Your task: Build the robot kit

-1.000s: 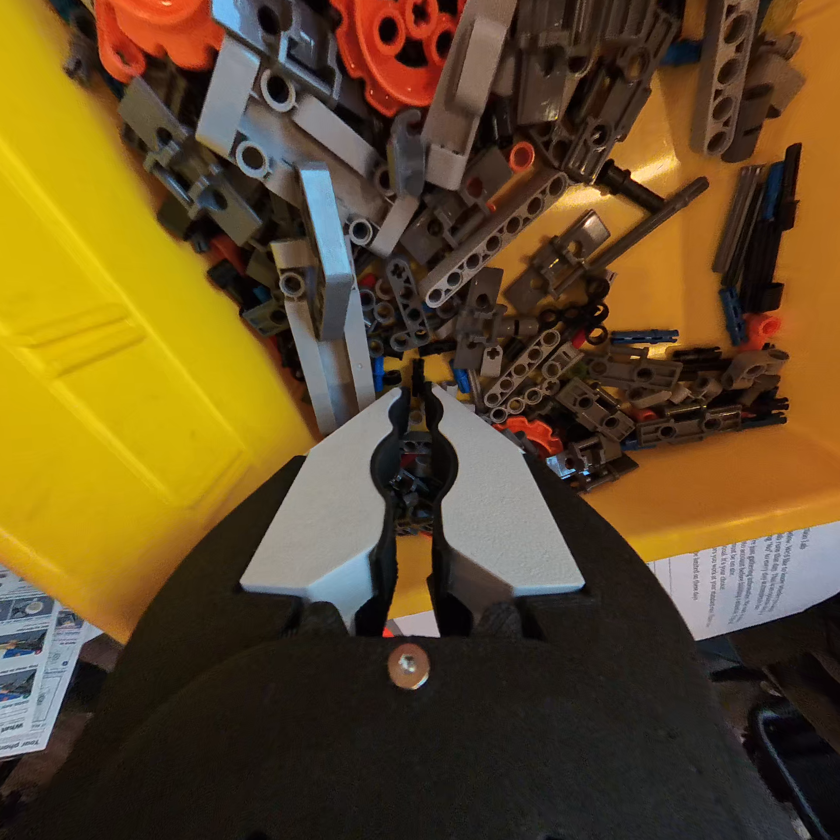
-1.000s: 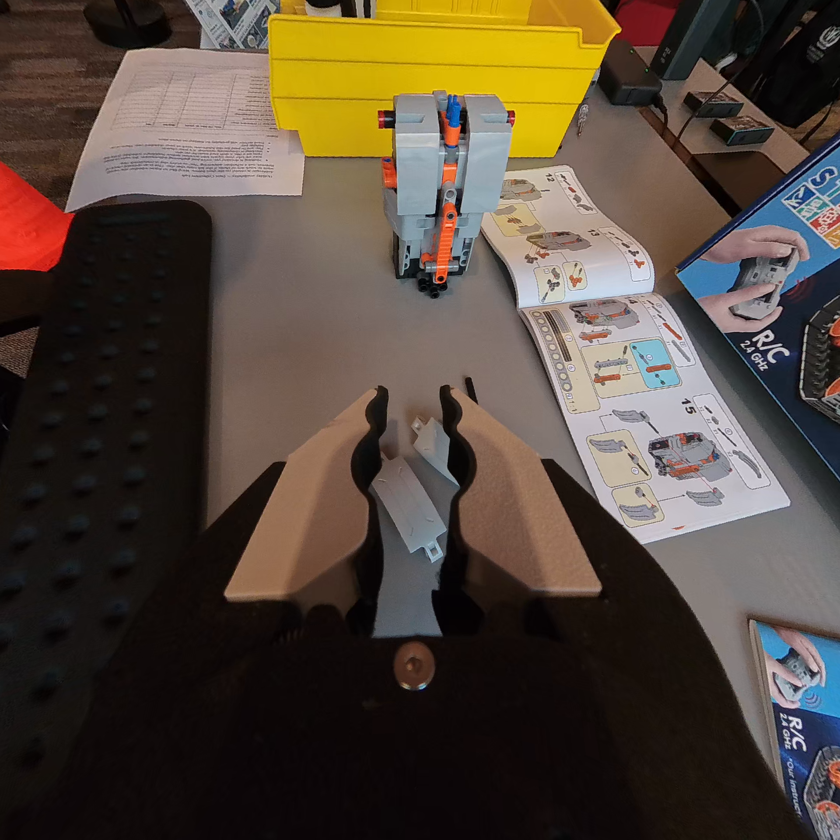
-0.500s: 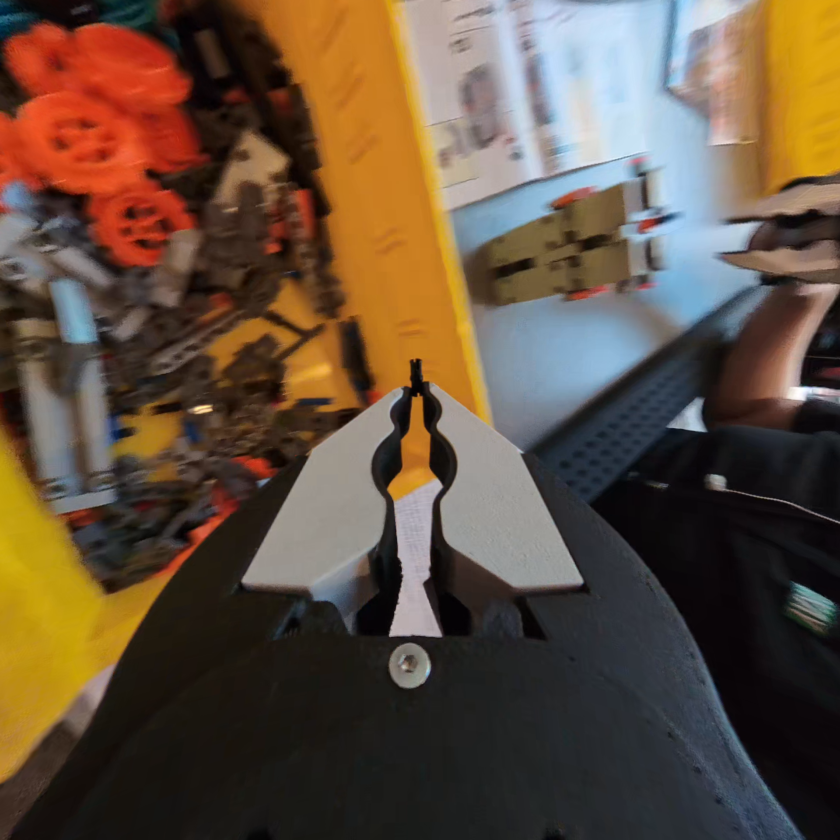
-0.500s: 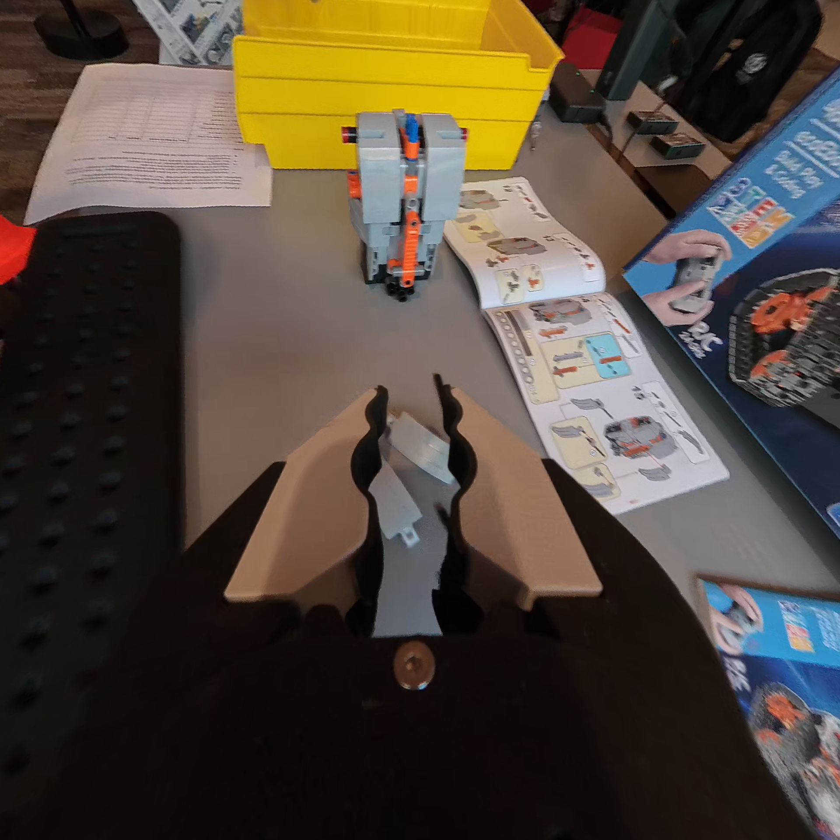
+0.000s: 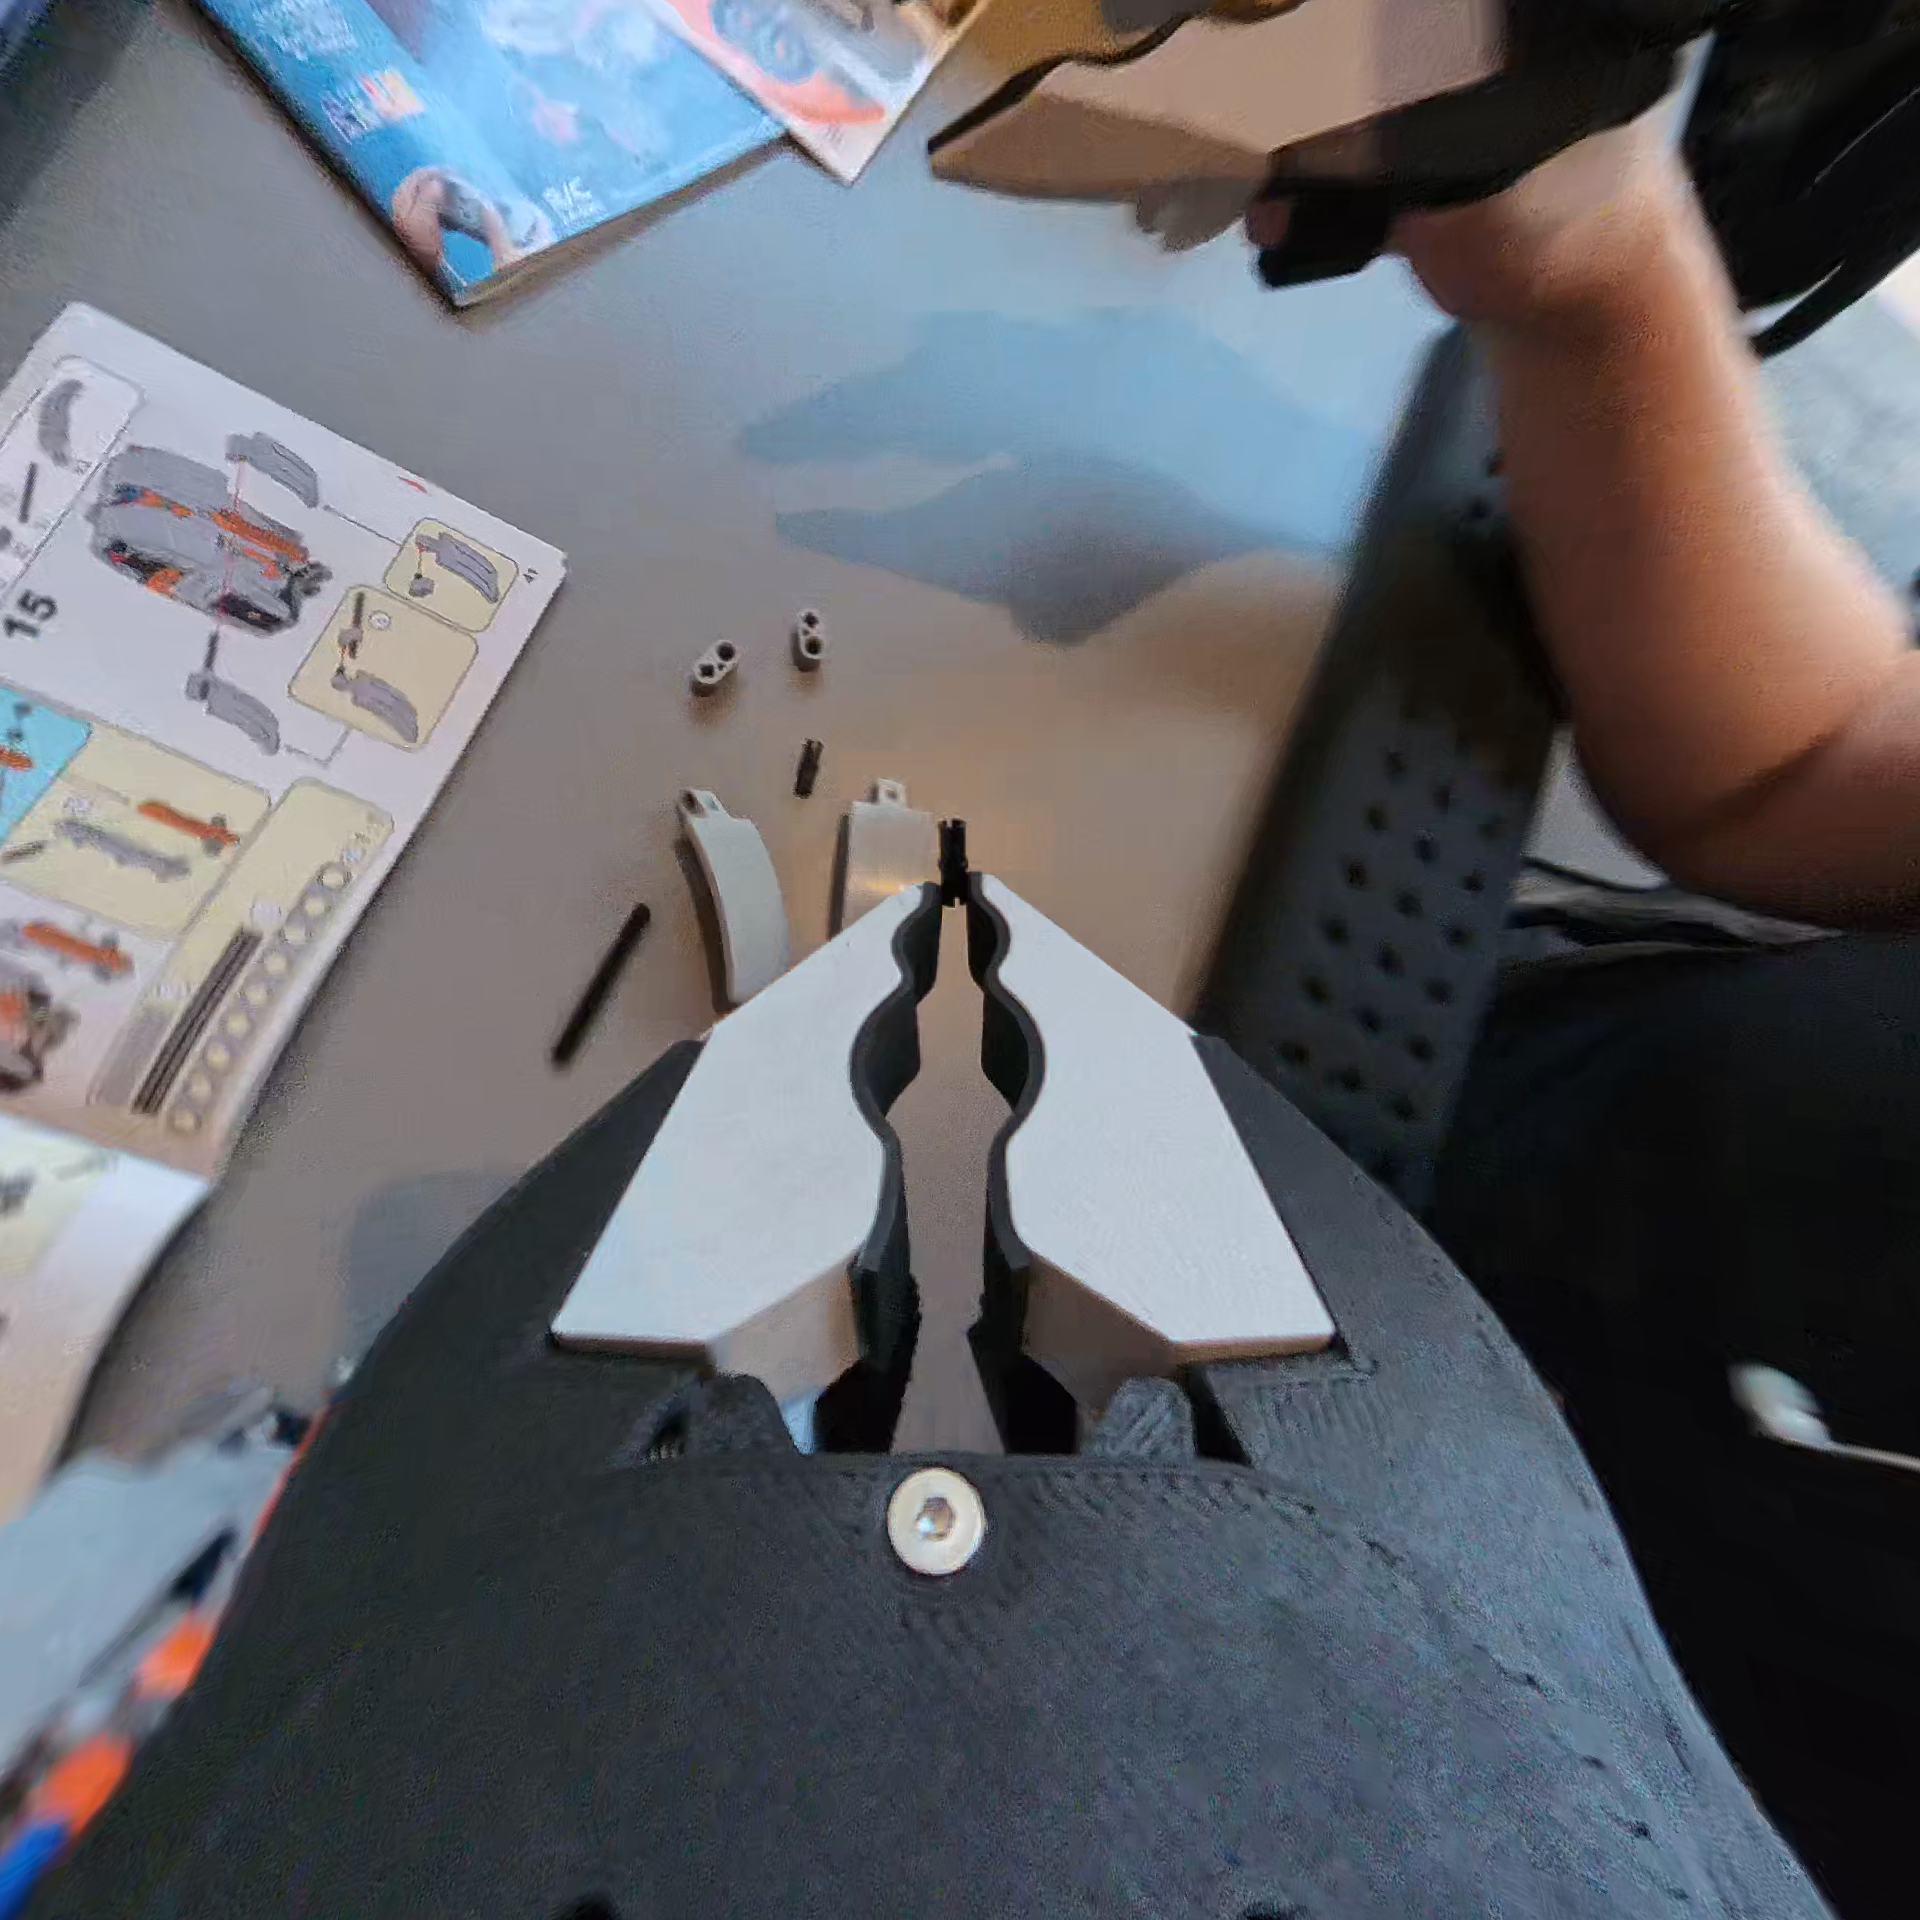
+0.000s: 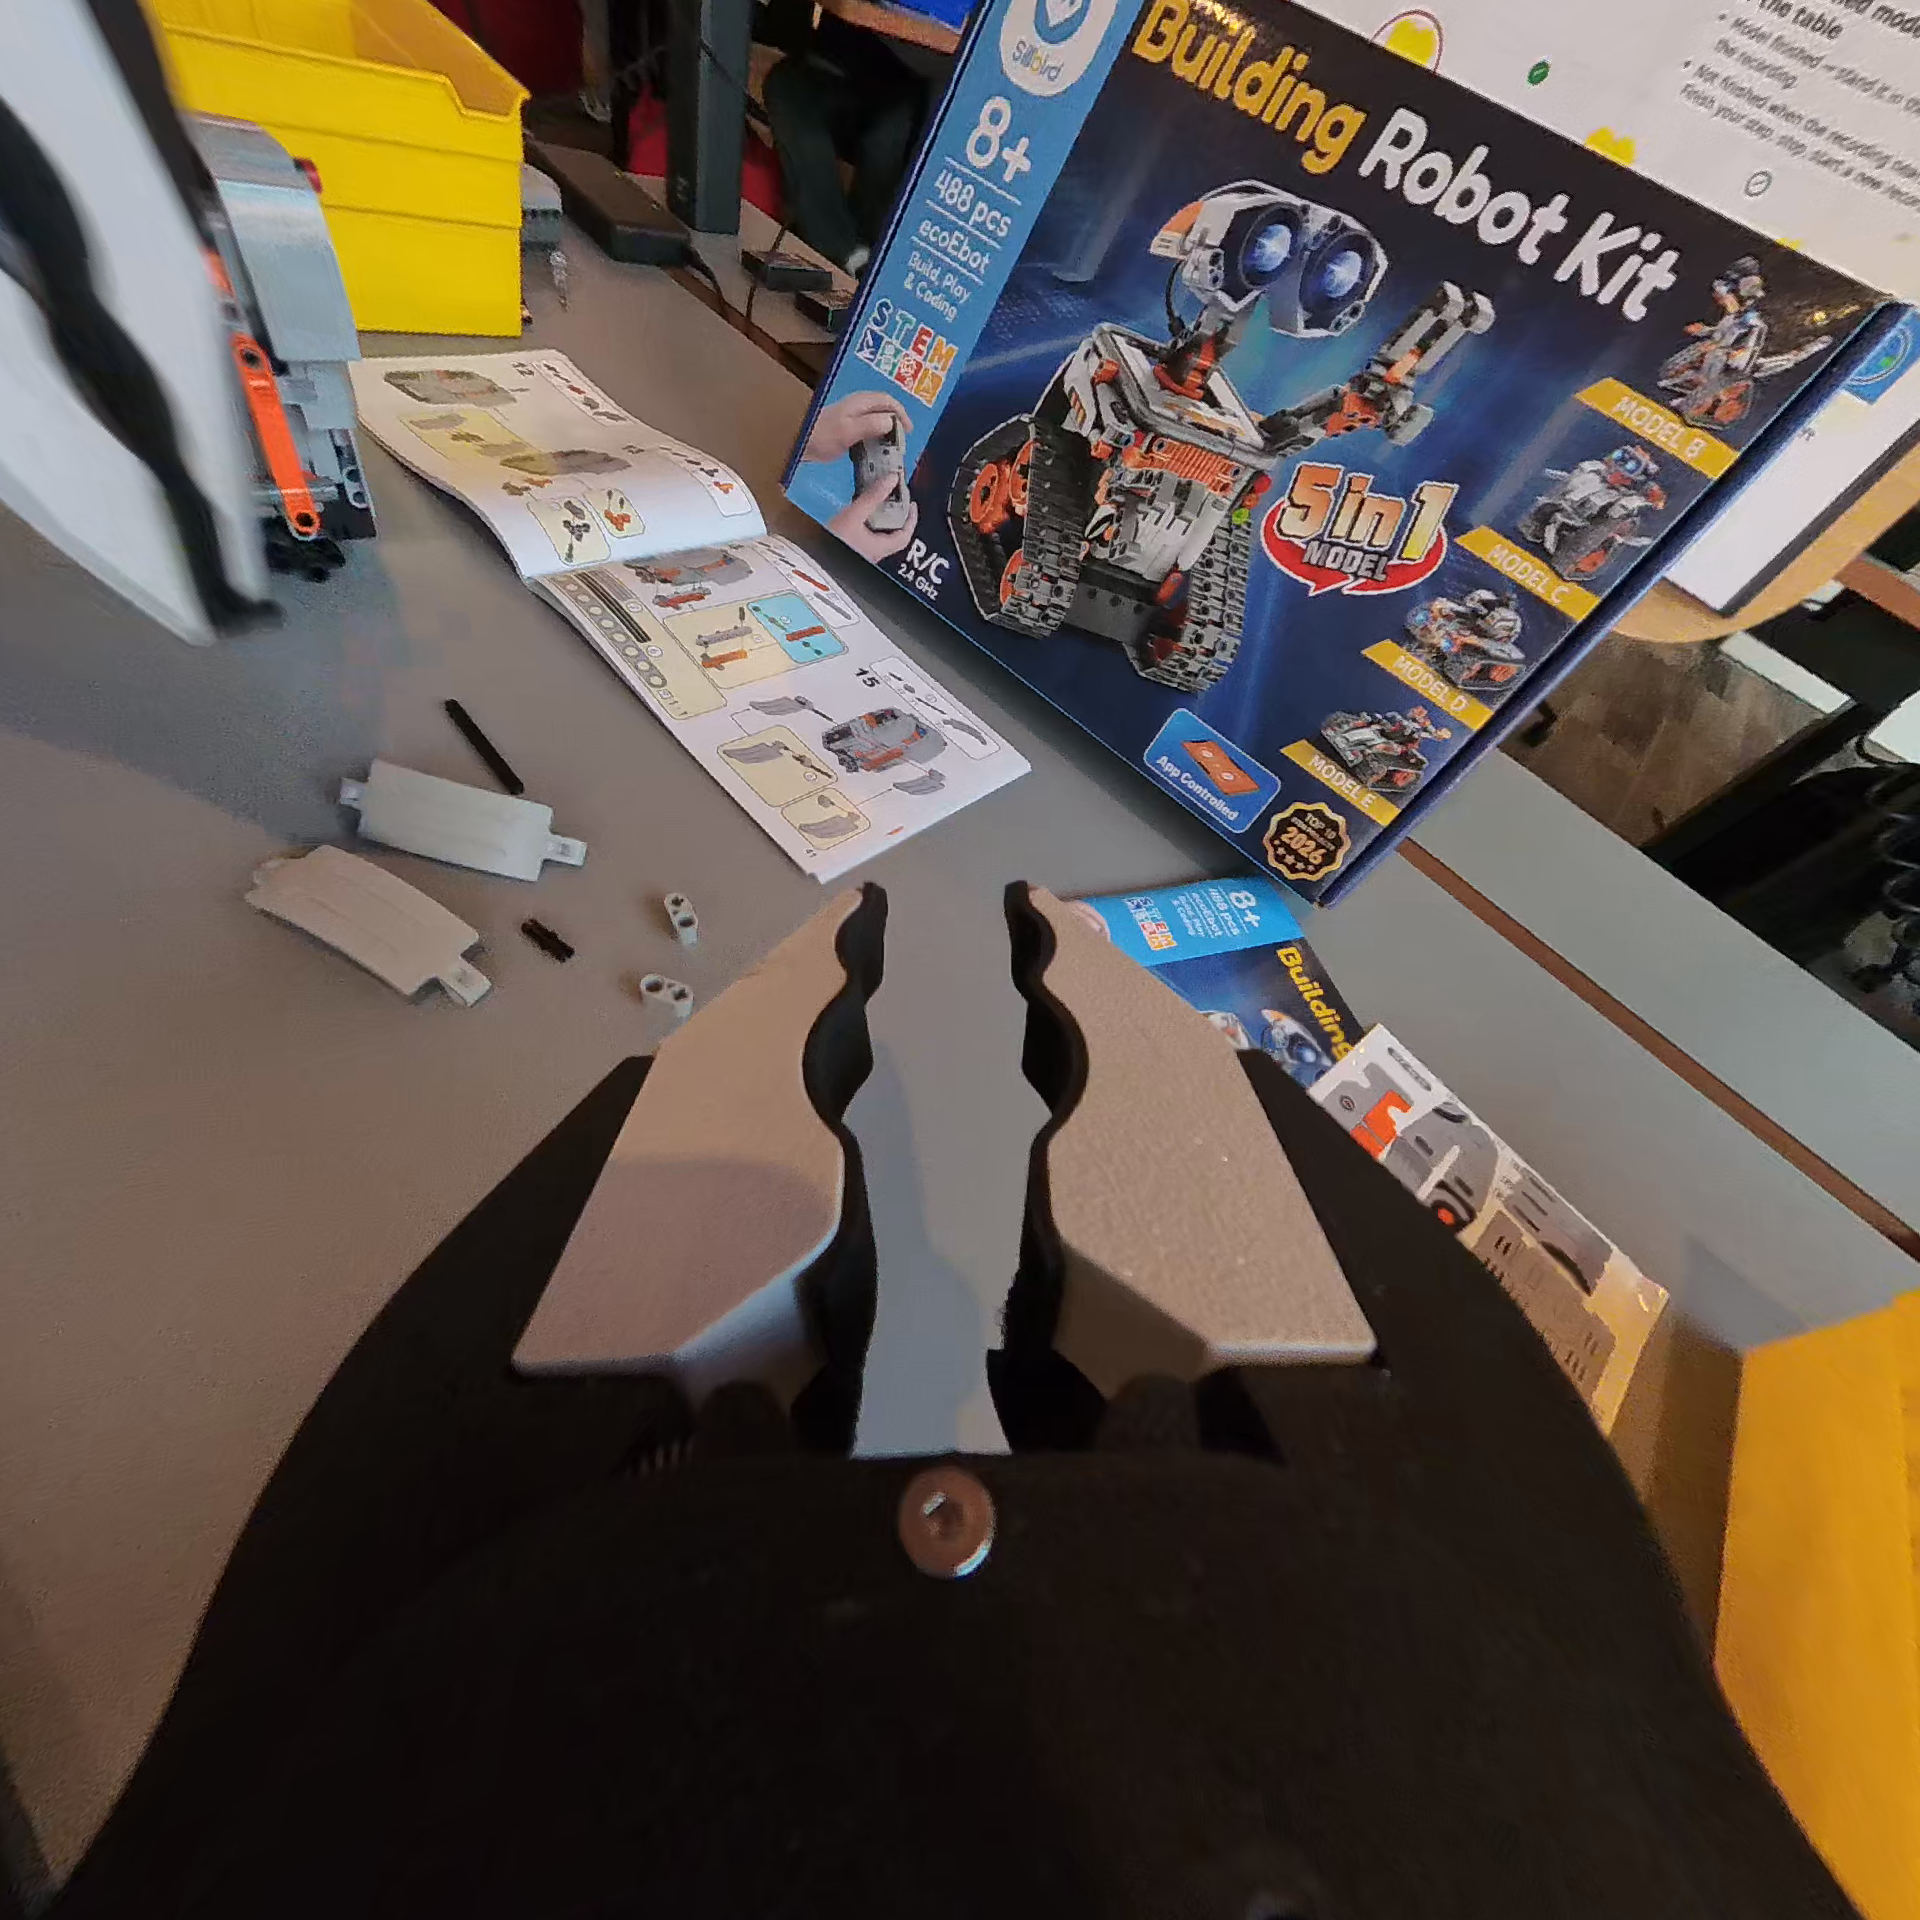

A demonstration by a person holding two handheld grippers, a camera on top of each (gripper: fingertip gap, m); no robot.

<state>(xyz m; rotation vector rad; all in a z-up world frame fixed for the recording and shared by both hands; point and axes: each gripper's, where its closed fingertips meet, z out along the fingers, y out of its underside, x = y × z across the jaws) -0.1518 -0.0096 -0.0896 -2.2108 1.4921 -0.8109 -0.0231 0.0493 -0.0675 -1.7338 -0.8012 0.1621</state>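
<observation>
My left gripper [image 5: 951, 891] is shut on a small black pin [image 5: 951, 844] that sticks out of its tips. It hovers over loose parts on the grey table: two grey curved panels [image 5: 736, 899], a black axle [image 5: 603, 982], another black pin [image 5: 808, 767] and two small grey connectors [image 5: 715, 665]. My right gripper [image 6: 943, 899] is open and empty above the table, to the right of the same panels [image 6: 457, 821], axle [image 6: 483, 745] and connectors [image 6: 681, 917]. It also shows in the left wrist view [image 5: 1226, 114], held by a person's arm [image 5: 1662, 540].
An open instruction booklet [image 6: 675, 603] lies beside the parts. A large blue kit box [image 6: 1299, 416] stands on the right. A yellow bin [image 6: 416, 208] and a grey and orange model [image 6: 291, 343] stand at the back left. A black perforated mat [image 5: 1382, 831] lies by the arm. The grippers' ends are close to 15 cm from one another.
My left gripper came out of the yellow bin with the black pin and swung over the loose parts on the table. My right gripper moved right, off the grey panels, still open.
</observation>
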